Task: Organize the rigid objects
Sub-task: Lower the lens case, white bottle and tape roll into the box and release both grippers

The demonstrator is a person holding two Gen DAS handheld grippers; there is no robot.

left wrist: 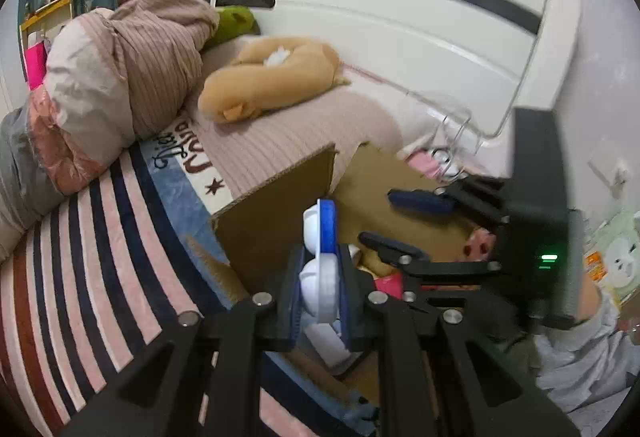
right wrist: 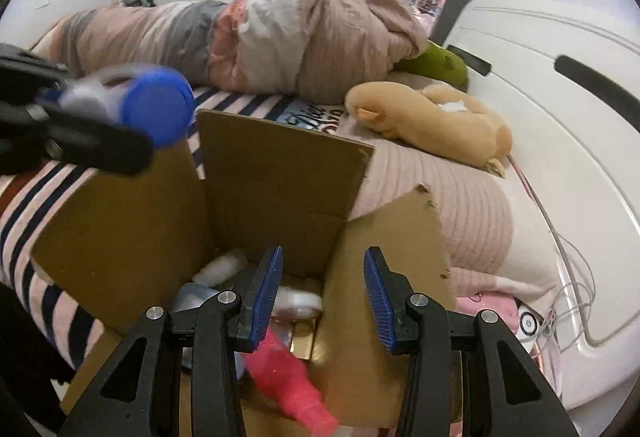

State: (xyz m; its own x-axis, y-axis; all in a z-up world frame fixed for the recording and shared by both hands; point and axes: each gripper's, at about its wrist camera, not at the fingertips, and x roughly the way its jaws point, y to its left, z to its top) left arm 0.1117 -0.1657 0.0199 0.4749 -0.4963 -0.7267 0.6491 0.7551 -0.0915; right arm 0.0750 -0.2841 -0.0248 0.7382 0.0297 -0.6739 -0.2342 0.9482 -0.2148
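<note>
A white plastic container with a blue lid (left wrist: 322,257), long axis running along the fingers and lid outward, is clamped in the left gripper (left wrist: 320,289) above the open cardboard box (right wrist: 276,173) on the bed (left wrist: 100,237). The right gripper (right wrist: 322,297) stands parted and empty over the box.

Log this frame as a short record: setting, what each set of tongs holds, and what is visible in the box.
setting: cardboard box with flaps up, on a striped bed cover
left tongs: shut on a blue and white object, raised over the box
right tongs: open, empty, pointing into the box
box contents: pink bottle, white items, partly hidden
nearby: tan plush toy, bundled bedding
</note>
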